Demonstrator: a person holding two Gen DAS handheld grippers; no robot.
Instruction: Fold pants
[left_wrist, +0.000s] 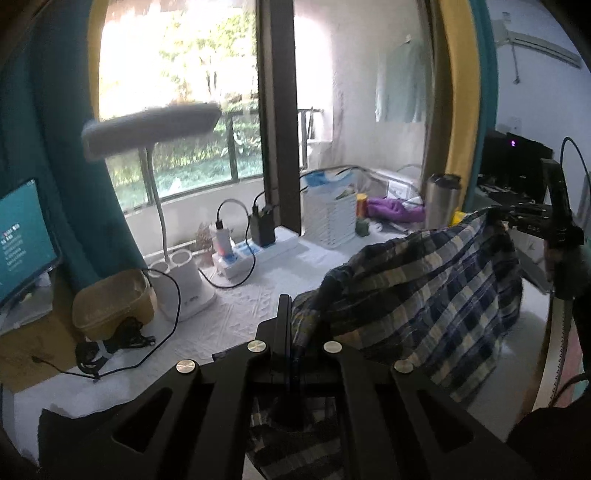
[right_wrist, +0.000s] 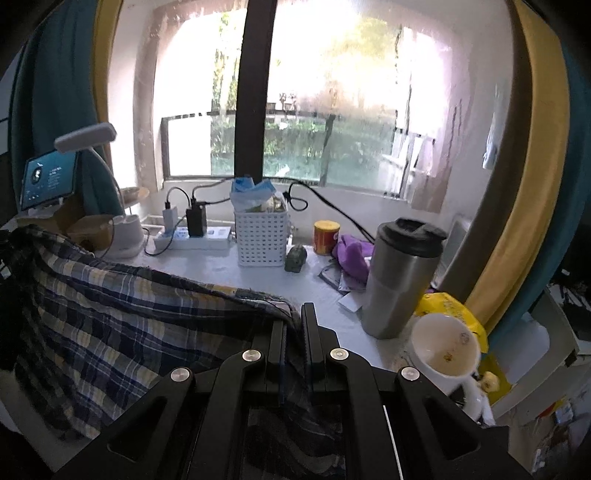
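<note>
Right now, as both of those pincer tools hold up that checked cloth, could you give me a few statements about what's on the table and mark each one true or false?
1. Both grippers are shut on the plaid pants: the left gripper and the right gripper. True.
2. The steel tumbler lies on its side. False: it stands upright with its black lid on.
3. A white slotted basket stands by the window. True.
4. The desk lamp is black. False: it is white.
5. The white mug is full of coffee. False: it looks empty.
</note>
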